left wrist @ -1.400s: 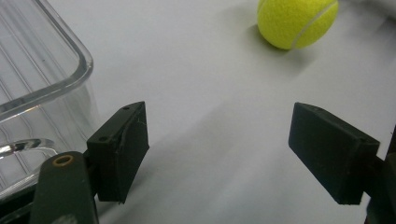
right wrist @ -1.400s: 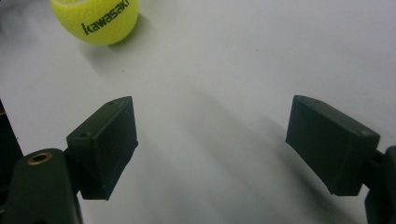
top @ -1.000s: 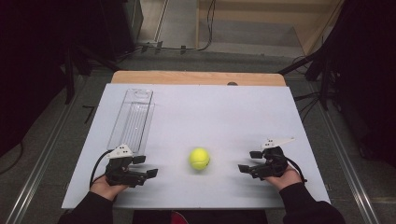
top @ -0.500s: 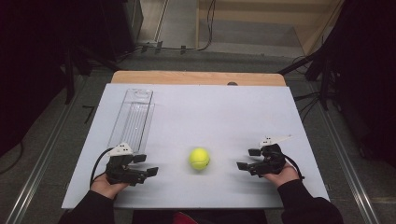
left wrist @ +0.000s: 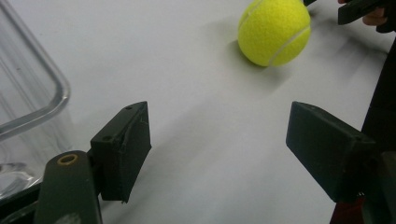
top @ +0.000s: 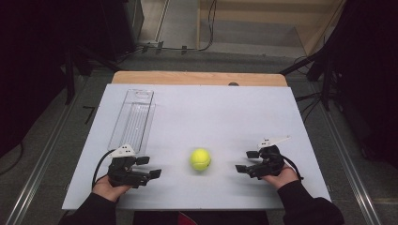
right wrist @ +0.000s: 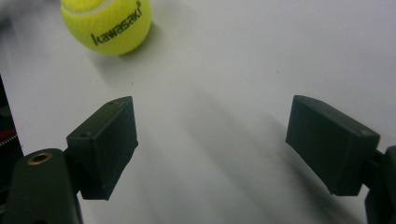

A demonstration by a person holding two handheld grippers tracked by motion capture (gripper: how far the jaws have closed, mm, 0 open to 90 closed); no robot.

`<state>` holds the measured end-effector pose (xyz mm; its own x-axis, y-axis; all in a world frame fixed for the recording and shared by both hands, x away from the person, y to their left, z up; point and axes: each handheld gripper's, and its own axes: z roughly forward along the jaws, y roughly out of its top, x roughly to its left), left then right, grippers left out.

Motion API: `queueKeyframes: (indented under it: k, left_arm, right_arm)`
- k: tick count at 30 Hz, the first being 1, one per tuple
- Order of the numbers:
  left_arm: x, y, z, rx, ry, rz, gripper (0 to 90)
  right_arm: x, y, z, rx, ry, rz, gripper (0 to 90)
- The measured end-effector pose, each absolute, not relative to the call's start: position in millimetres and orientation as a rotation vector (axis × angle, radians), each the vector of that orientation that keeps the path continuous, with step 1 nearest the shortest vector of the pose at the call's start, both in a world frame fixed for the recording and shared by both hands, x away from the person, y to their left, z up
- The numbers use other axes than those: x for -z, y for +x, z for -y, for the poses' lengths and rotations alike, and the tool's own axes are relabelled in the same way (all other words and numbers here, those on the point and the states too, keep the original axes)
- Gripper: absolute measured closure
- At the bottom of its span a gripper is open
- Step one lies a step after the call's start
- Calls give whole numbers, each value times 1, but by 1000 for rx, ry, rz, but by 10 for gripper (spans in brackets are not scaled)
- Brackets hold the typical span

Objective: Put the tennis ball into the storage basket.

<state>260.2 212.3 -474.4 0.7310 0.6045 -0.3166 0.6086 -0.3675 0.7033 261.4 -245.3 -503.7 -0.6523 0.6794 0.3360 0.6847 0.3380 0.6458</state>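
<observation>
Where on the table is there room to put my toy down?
The biggest bare patch is the far right of the white table, beyond the tennis ball and right of the clear tray. The near edge is crowded: the left gripper, ball and right gripper sit in a row.

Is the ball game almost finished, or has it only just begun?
Only just begun, it seems. Nothing looks done: the yellow tennis ball lies loose on the white table, and the clear plastic tray looks empty. The left gripper and right gripper sit on either side of the ball, both open, touching nothing. Grabbing the ball, and perhaps putting it in the tray, is all left.
</observation>
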Motion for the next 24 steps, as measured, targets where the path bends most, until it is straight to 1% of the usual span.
queueKeyframes:
  k: [8,24]
  left_arm:
    - [473,256,-212,-11,2062,-920,226]
    - [476,255,-215,-22,2080,-927,224]
  right_arm:
    - [501,258,249,1277,-1302,2547,147]
    - [502,262,252,1255,-1319,2549,147]
